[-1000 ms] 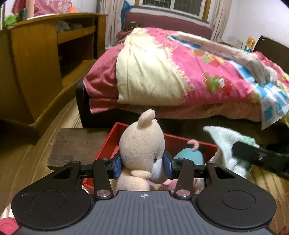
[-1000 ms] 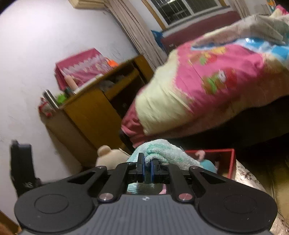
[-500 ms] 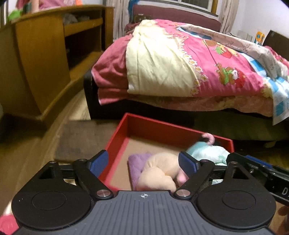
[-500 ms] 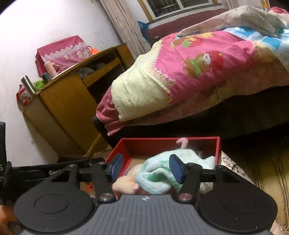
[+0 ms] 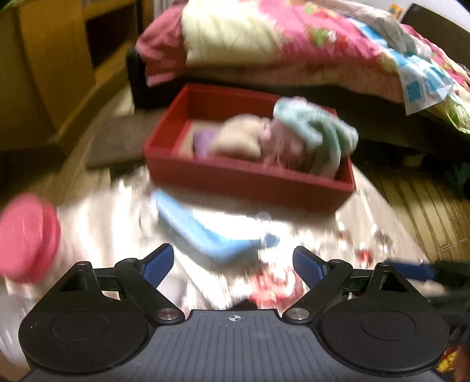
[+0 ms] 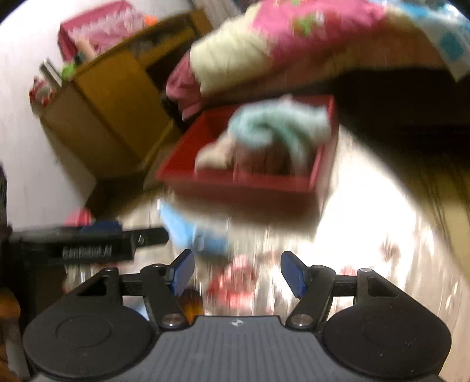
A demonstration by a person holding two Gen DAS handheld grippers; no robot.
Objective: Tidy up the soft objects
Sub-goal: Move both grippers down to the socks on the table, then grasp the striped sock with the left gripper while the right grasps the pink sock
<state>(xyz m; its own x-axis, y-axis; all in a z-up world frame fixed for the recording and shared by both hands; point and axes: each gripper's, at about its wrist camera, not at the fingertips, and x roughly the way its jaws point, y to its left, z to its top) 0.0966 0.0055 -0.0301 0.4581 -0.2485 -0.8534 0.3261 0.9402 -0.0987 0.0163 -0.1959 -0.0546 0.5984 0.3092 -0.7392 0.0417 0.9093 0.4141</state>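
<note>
- You see the bed [image 5: 293, 53] at the back, heaped with a pink and cream quilt [image 5: 258, 32].
- Left of the bed stands a wooden cabinet [image 6: 117, 97]; on top of it lies a pink cloth-covered bundle [image 6: 97, 26].
- In front of the bed, on a shiny patterned table cover [image 5: 308, 235], lies a light blue flat thing [image 5: 202, 232], too blurred to name.
- Further left of that sits a pink round lid [image 5: 26, 238].
</note>
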